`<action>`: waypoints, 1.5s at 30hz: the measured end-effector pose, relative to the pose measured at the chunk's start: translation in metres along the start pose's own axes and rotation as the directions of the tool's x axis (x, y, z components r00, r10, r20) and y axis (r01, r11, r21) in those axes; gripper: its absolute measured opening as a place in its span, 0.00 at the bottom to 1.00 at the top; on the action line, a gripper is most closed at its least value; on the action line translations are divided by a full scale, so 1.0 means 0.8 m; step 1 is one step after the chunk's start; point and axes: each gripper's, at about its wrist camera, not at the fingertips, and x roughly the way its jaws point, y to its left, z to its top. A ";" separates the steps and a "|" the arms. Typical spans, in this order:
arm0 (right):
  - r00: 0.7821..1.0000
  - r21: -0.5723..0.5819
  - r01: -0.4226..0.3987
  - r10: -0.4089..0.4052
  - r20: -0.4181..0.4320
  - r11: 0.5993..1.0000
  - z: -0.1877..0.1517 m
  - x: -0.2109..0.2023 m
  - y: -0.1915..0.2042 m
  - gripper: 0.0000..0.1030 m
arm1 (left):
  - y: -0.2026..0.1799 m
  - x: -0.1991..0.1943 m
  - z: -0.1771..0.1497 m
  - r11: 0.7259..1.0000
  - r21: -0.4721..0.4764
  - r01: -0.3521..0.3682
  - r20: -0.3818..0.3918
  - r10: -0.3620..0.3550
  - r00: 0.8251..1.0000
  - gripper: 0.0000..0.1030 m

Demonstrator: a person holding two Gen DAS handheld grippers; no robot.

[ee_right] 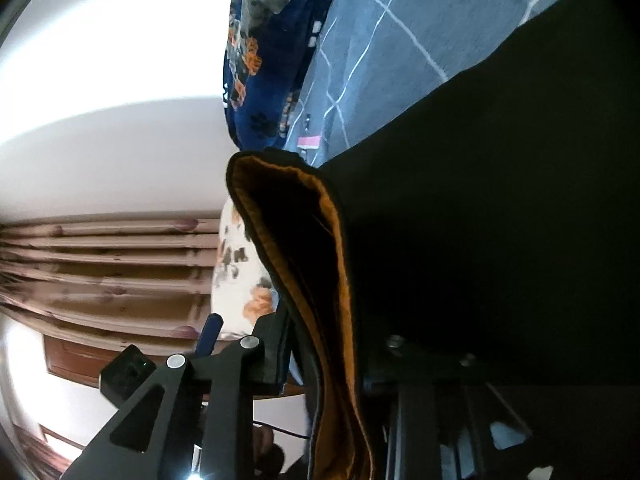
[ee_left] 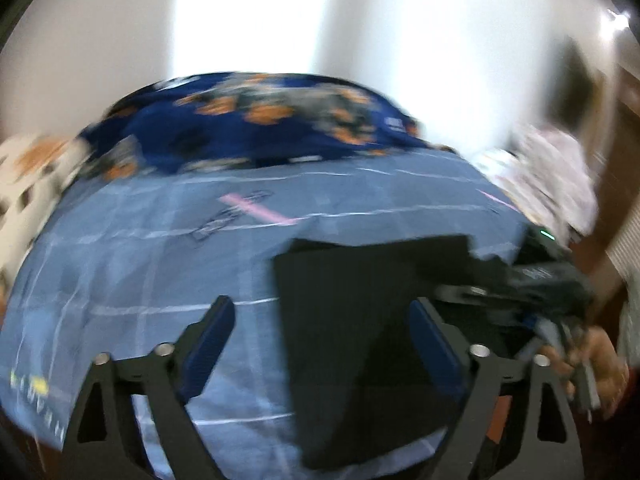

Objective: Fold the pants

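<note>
The black pants (ee_left: 360, 320) lie on the blue bedsheet (ee_left: 140, 264), right of centre in the blurred left wrist view. My left gripper (ee_left: 320, 356) is open and empty, its blue pads either side of the pants' left edge, above the cloth. In the right wrist view the pants (ee_right: 500, 220) fill the right half, with an orange-lined hem (ee_right: 340, 280) standing up. My right gripper (ee_right: 320, 360) is shut on this hem, and the cloth hides its right finger. The right gripper also shows in the left wrist view (ee_left: 560, 280), held by a hand.
A dark blue blanket with orange prints (ee_left: 248, 128) lies at the far side of the bed. White patterned pillows (ee_left: 548, 176) sit at the right and left. A white wall is behind. Brown curtains (ee_right: 100, 272) show in the right wrist view.
</note>
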 end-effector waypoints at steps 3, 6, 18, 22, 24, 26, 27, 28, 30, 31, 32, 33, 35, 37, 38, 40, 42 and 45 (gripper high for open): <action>1.000 -0.022 0.016 -0.016 0.023 1.000 -0.001 -0.006 0.002 0.19 | 0.041 0.000 -0.006 0.989 -0.145 0.012 -0.009 -0.013 1.000 0.89; 0.999 -0.058 0.014 -0.011 0.042 0.998 0.001 -0.022 0.011 0.18 | 0.066 0.007 -0.010 0.974 -0.226 0.020 -0.048 -0.032 0.998 0.89; 0.983 -0.014 0.019 -0.016 0.185 1.000 0.027 -0.137 -0.018 0.18 | 0.016 0.049 -0.018 0.990 -0.127 0.054 -0.192 -0.078 0.978 0.89; 0.978 0.017 0.021 -0.024 0.206 1.000 0.027 -0.155 -0.036 0.18 | -0.001 0.059 -0.017 0.993 -0.096 0.071 -0.225 -0.091 0.970 0.89; 0.976 0.021 0.017 -0.021 0.215 1.000 0.027 -0.162 -0.041 0.18 | -0.008 0.064 -0.015 0.993 -0.084 0.079 -0.231 -0.097 0.968 0.89; 0.973 0.023 0.012 -0.017 0.230 1.000 0.031 -0.171 -0.044 0.18 | -0.015 0.067 -0.013 0.994 -0.071 0.087 -0.238 -0.101 0.966 0.89; 0.972 0.023 0.011 -0.016 0.236 1.000 0.032 -0.172 -0.044 0.18 | -0.019 0.070 -0.013 0.994 -0.065 0.089 -0.243 -0.102 0.965 0.89; 0.970 0.024 0.010 -0.016 0.242 1.000 0.034 -0.174 -0.045 0.18 | -0.023 0.073 -0.012 0.994 -0.057 0.092 -0.249 -0.103 0.963 0.89; 0.967 0.028 0.015 -0.021 0.254 1.000 0.038 -0.183 -0.051 0.18 | -0.030 0.078 -0.013 0.994 -0.043 0.100 -0.260 -0.108 0.959 0.89; 0.966 0.031 0.016 -0.024 0.258 0.999 0.039 -0.186 -0.054 0.18 | -0.034 0.081 -0.014 0.994 -0.036 0.103 -0.266 -0.109 0.958 0.89; 0.964 0.038 0.017 -0.027 0.263 0.999 0.040 -0.188 -0.059 0.18 | -0.038 0.084 -0.014 0.994 -0.028 0.105 -0.271 -0.109 0.956 0.89; 0.964 0.045 0.016 -0.028 0.265 0.999 0.039 -0.191 -0.064 0.18 | -0.042 0.087 -0.014 0.994 -0.020 0.108 -0.275 -0.109 0.955 0.89; 0.963 0.054 0.012 -0.026 0.268 0.998 0.039 -0.194 -0.075 0.18 | -0.050 0.092 -0.016 0.994 -0.002 0.111 -0.281 -0.108 0.954 0.89; 0.963 0.063 0.010 -0.026 0.270 0.998 0.039 -0.193 -0.082 0.18 | -0.057 0.095 -0.017 0.993 0.014 0.114 -0.289 -0.106 0.951 0.89; 0.962 0.065 0.007 -0.025 0.273 0.998 0.040 -0.193 -0.086 0.18 | -0.060 0.098 -0.018 0.993 0.023 0.116 -0.295 -0.104 0.950 0.89; 0.961 0.051 0.014 -0.028 0.276 0.999 0.041 -0.192 -0.091 0.20 | -0.065 0.102 -0.021 0.992 0.036 0.117 -0.305 -0.101 0.947 0.89; 0.959 0.052 0.016 -0.030 0.280 0.999 0.042 -0.193 -0.096 0.23 | -0.069 0.105 -0.023 0.992 0.047 0.117 -0.317 -0.096 0.944 0.89; 0.936 0.096 -0.013 -0.022 0.352 0.995 0.037 -0.217 -0.106 0.30 | -0.071 0.105 -0.025 0.991 0.056 0.123 -0.323 -0.098 0.941 0.89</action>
